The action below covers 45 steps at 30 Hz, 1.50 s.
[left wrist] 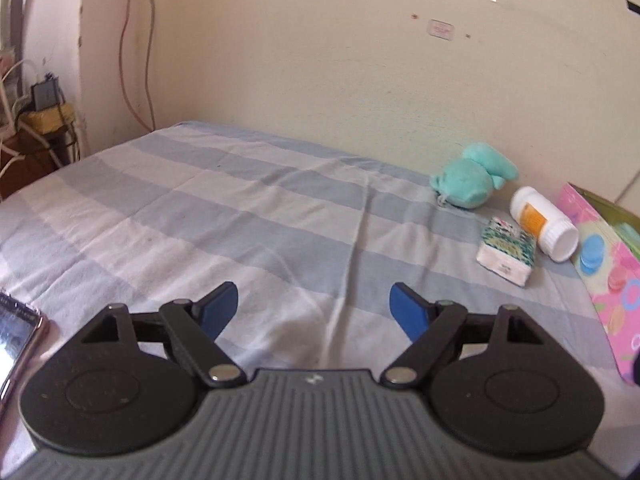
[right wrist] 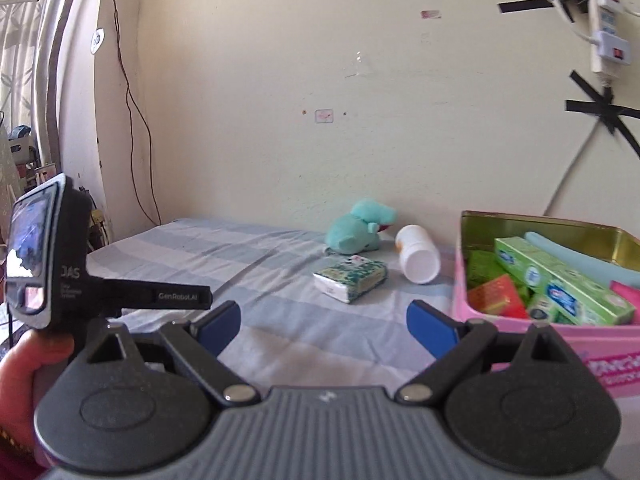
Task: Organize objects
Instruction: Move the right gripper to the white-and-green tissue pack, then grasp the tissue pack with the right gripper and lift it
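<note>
Left wrist view: the left gripper [left wrist: 314,308] fills the lower frame, its blue-padded jaws spread wide with only the blue-and-white striped bedsheet [left wrist: 224,216] between them. At right of centre lie a teal plush toy [left wrist: 472,178], a white bottle with an orange label [left wrist: 544,222] on its side, and a green-patterned tissue pack [left wrist: 506,250] just beside the bottle; the pink box [left wrist: 612,280] shows at the right edge and a phone [left wrist: 18,332] at the lower left edge. Right wrist view: the right gripper [right wrist: 324,322] likewise holds its jaws apart and empty above the sheet. The plush toy [right wrist: 358,228], bottle [right wrist: 418,258] and tissue pack [right wrist: 352,278] sit at centre, well beyond the fingertips. At right, the open pink box [right wrist: 600,356] holds a green toothpaste carton [right wrist: 560,280] and a red packet [right wrist: 498,296]. At left, a hand [right wrist: 20,376] grips the other handheld device, whose screen [right wrist: 30,236] faces the camera.
</note>
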Available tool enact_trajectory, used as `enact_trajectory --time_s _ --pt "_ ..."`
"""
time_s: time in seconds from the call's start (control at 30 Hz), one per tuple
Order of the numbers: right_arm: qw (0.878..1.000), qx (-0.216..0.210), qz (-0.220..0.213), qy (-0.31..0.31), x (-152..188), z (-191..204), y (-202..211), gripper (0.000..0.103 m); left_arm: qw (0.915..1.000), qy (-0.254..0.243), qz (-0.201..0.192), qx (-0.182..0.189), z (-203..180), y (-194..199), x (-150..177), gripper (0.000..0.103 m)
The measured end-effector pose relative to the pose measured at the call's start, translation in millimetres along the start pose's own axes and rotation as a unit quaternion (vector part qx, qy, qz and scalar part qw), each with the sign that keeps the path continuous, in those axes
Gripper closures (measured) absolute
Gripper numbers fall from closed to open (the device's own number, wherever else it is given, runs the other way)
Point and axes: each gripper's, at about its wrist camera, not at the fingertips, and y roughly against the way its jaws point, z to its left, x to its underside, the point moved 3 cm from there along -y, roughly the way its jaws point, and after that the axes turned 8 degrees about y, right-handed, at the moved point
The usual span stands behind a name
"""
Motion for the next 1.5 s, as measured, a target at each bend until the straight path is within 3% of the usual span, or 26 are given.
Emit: enact_trajectory --time_s 0.13,0.37,0.43,0.5,0.53,0.67,0.77,0.87,1.0,1.17,1.27,1.33,1.4,1.43,1.47,1.5 --pt "0.997 0.016 0.065 -0.038 -13.7 -4.4 -72.9 0.009 0.999 0.044 -0.005 -0.003 14.6 2.3 -5.9 0.018" --pt "0.982 0.05 0.155 -0.098 -20.8 -25.9 -169.1 0.01 0.9997 0.025 0.002 0.004 7.4 -0.2 -2.3 0.018" --pt "0.979 0.061 0.166 -0.101 -17.8 -30.6 -178.8 0.02 0.9998 0.022 0.0 0.002 8.5 -0.4 -2.1 0.018" --pt "0.982 0.057 0.161 -0.083 -16.6 -29.5 -173.4 0.037 0.9997 0.022 0.002 0.004 9.2 -0.3 -2.2 0.018" --pt "0.983 0.045 0.161 -0.08 -15.2 -28.9 -166.8 0.039 0.9997 0.022 0.004 0.006 8.8 -0.6 -2.0 0.018" --pt "0.987 -0.002 0.154 -0.04 4.1 -19.3 -122.1 0.04 0.9991 0.006 0.015 0.039 1.2 -0.7 1.8 0.018" --pt "0.988 -0.037 0.148 0.007 26.2 -12.4 -72.9 0.04 0.9947 -0.019 0.028 0.097 -12.1 3.6 6.0 0.018" --pt "0.989 -0.046 0.137 0.041 47.1 -11.2 -25.1 0.037 0.9841 -0.055 0.046 0.163 -30.1 11.3 12.0 0.019" --pt "0.992 -0.011 0.112 0.063 66.0 -16.0 14.0 0.025 0.9667 -0.08 0.092 0.225 -51.6 20.4 20.0 0.02" --pt "0.993 -0.01 0.11 0.041 66.3 -24.8 11.9 0.021 0.9404 -0.06 0.177 0.284 -71.5 34.6 33.7 0.026" --pt "0.993 -0.018 0.113 0.036 65.2 -27.1 5.6 0.021 0.9337 -0.075 0.192 0.293 -84.6 44.6 39.8 0.026" --pt "0.993 -0.022 0.109 0.038 65.6 -26.9 5.6 0.029 0.9329 -0.084 0.205 0.284 -93.1 40.6 45.3 0.03" --pt "0.994 -0.026 0.098 0.044 65.7 -24.3 6.6 0.043 0.9364 -0.1 0.194 0.275 -101.0 39.5 49.5 0.038" --pt "0.994 -0.027 0.094 0.046 65.7 -23.5 7.9 0.045 0.9364 -0.106 0.192 0.274 -104.8 40.0 51.4 0.04" --pt "0.995 -0.027 0.084 0.046 66.0 -23.5 11.6 0.046 0.9309 -0.1 0.202 0.287 -107.6 42.1 51.1 0.05" --pt "0.996 -0.023 0.073 0.045 65.5 -23.8 15.5 0.047 0.9197 -0.084 0.22 0.314 -110.1 44.0 49.8 0.055"
